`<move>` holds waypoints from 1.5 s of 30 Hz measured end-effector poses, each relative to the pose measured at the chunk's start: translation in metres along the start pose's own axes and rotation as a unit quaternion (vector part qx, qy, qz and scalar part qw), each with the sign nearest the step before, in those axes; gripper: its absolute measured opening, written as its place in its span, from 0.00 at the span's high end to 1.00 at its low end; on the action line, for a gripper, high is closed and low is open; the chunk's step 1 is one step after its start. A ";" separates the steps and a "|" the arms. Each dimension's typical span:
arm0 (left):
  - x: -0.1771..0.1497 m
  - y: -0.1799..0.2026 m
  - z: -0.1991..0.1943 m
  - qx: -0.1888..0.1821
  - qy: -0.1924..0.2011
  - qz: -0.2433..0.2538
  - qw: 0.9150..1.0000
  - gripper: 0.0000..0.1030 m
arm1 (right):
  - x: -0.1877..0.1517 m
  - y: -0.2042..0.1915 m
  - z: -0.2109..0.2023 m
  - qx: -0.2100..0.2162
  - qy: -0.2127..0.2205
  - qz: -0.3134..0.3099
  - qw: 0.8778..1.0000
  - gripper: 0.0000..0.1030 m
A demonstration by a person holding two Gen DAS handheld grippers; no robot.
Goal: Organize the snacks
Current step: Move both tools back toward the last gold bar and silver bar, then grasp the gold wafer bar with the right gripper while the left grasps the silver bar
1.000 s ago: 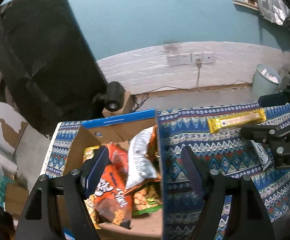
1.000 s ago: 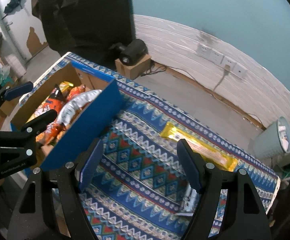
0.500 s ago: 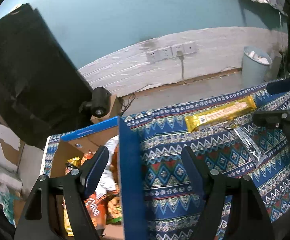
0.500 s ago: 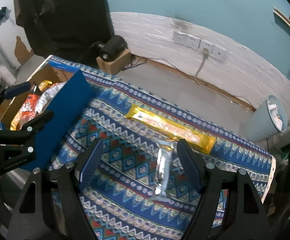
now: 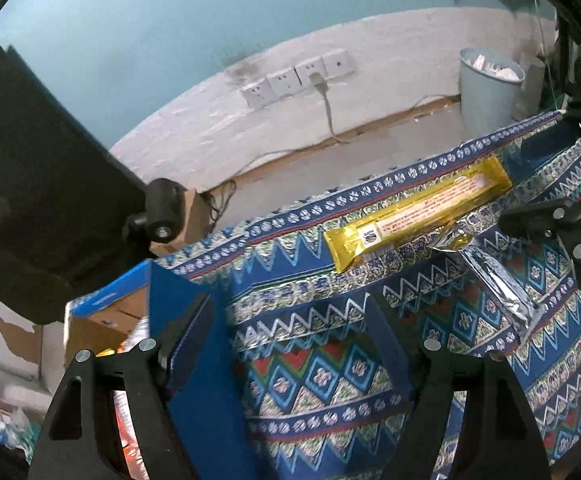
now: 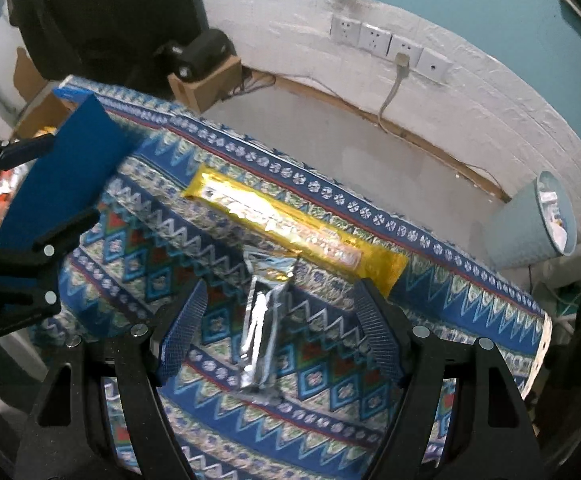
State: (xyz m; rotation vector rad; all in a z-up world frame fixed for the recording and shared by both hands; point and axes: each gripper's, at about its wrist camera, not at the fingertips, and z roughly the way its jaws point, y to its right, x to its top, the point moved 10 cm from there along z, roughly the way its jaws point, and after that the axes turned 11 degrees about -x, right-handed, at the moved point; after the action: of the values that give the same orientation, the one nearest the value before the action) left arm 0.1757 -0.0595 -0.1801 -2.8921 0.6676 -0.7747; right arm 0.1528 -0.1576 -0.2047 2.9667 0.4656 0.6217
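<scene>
A long yellow snack pack (image 6: 294,232) lies on the patterned tablecloth (image 6: 330,416) near the far edge; it also shows in the left wrist view (image 5: 418,216). A silver foil packet (image 6: 264,320) lies in front of it, between the fingers of my open, empty right gripper (image 6: 280,332); it shows in the left wrist view too (image 5: 498,284). My left gripper (image 5: 290,344) is open and empty, hovering over the blue wall of the snack box (image 5: 186,344). The box (image 6: 70,176) holds several snack bags, mostly hidden.
A pale waste bin (image 6: 538,224) stands on the floor beyond the table's right end. A black camera on a cardboard block (image 6: 202,64) sits by the wall. Wall sockets (image 6: 386,44) and a cable are behind. A dark panel (image 5: 30,176) stands at the left.
Both grippers have swung right, away from the box and toward the two packets. The silver packet now lies between the right gripper's fingers. Both stay open.
</scene>
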 end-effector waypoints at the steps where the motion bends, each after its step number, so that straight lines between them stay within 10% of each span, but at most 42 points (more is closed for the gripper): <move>1: 0.001 0.002 0.007 -0.006 -0.005 -0.003 1.000 0.24 | 0.002 0.001 0.007 0.000 -0.004 -0.009 1.000 0.26; 21: 0.016 0.010 0.076 -0.034 -0.046 -0.024 0.998 0.24 | 0.005 0.012 0.095 -0.034 -0.016 -0.102 0.994 0.28; 31: 0.012 0.013 0.075 -0.046 -0.050 -0.028 0.997 0.24 | -0.015 0.012 0.103 -0.027 -0.050 -0.104 0.993 0.62; 45: -0.005 0.051 0.068 -0.105 -0.074 -0.082 0.988 0.24 | -0.095 0.043 0.084 -0.042 -0.110 -0.012 0.993 0.66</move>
State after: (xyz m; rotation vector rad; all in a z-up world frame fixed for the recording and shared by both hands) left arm 0.1854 -0.1067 -0.2507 -3.1885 0.5311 -0.5265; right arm 0.1155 -0.2285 -0.3123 2.8981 0.4425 0.2977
